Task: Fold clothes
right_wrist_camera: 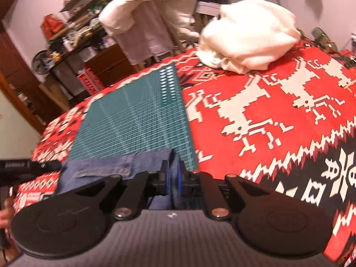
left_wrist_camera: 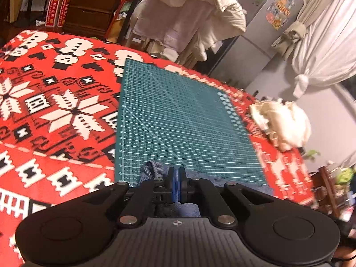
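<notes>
1. The left gripper (left_wrist_camera: 177,179) is clenched on a bunched corner of the blue denim garment (left_wrist_camera: 153,172), at approx. 6 o'clock of the left wrist view.
2. The right gripper (right_wrist_camera: 173,178) is also clamped on the garment (right_wrist_camera: 115,164); cloth is seen between its blue pads (right_wrist_camera: 179,183).
3. The garment is stretched between both grippers at the near edge of the green cutting mat (left_wrist_camera: 178,120), which lies on the red patterned blanket (left_wrist_camera: 55,115).
4. A white cloth pile (right_wrist_camera: 249,42) is seen at approx. 1 o'clock in the right wrist view, off the mat.
5. Fold stage cannot be judged; most of the garment is hidden below the grippers.
6. For a good result, both corners should be kept level and at equal tension, w/ the edge held parallel to the mat grid lines, so no wrinkle is trapped.
</notes>
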